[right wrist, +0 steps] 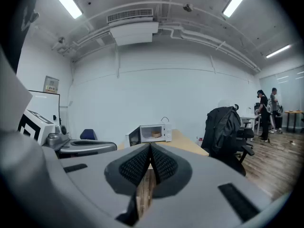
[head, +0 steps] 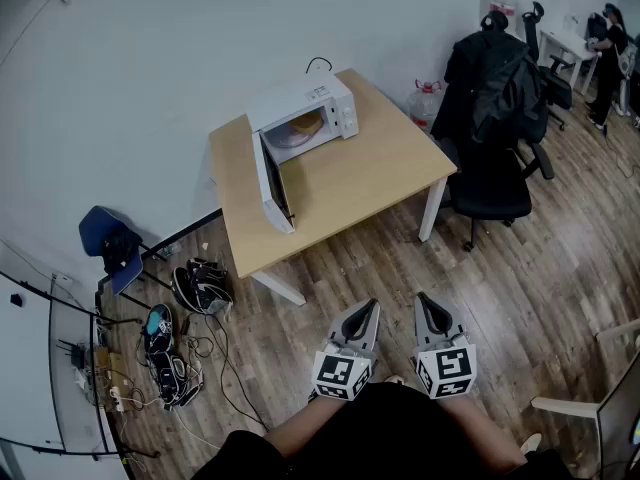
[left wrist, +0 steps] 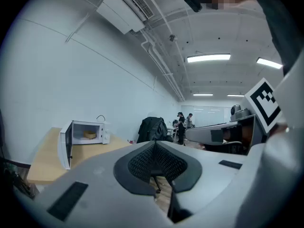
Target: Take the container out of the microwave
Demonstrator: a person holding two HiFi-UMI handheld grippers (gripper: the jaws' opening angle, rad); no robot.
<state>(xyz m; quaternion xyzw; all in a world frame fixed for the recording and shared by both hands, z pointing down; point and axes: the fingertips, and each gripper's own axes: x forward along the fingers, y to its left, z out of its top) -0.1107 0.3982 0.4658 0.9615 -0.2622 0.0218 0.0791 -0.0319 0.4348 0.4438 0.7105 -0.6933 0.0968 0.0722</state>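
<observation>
Pale wood makes up the worktop [head: 385, 173] that carries the white microwave [head: 305, 116], well ahead of both pairs of jaws. Its door [head: 271, 183] hangs wide open, so the tan container [head: 306, 126] inside the cavity is reachable. The left gripper [head: 369, 308] and right gripper [head: 424, 300] sit side by side close to the person's body. Both have their jaws pressed together with nothing between them, probably because the approach has not begun. The head view alone shows the stretch of wooden floor [head: 340, 268] between jaws and worktop. The gripper views look level into the cavity and show the container as a low round dish resting on the oven floor.
</observation>
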